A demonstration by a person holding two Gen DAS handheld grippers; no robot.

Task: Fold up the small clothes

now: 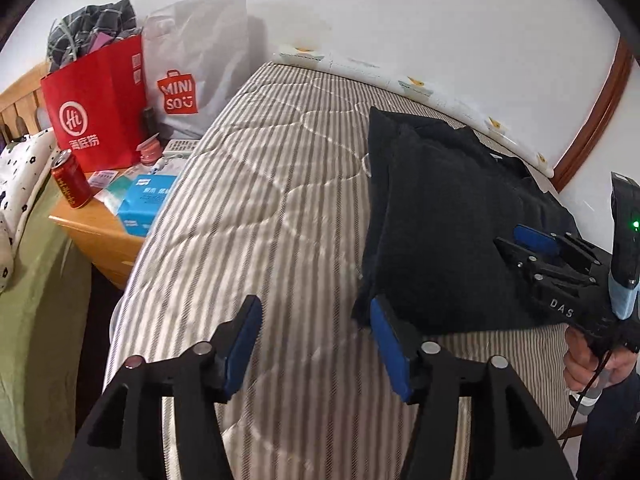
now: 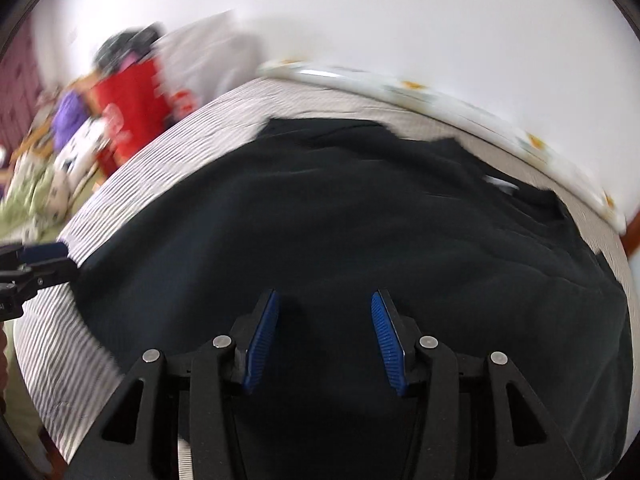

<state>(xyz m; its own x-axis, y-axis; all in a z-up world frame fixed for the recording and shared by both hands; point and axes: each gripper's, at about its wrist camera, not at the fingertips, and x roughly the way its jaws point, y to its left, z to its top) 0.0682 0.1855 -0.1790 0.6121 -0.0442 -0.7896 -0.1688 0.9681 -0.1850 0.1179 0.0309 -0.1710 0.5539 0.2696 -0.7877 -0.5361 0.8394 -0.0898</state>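
Jaws stand spread and empty on both the left gripper (image 1: pixel 316 344) and right gripper (image 2: pixel 324 340), the black fleece garment (image 2: pixel 340 220) lying flat ahead of them on the striped quilted mattress (image 1: pixel 256 200), seemingly ready for gripping an edge.

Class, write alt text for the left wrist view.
An open left claw hovers over a striped mattress, its right finger at the edge of a black garment. The right claw reaches over the garment; a cluttered nightstand stands left.
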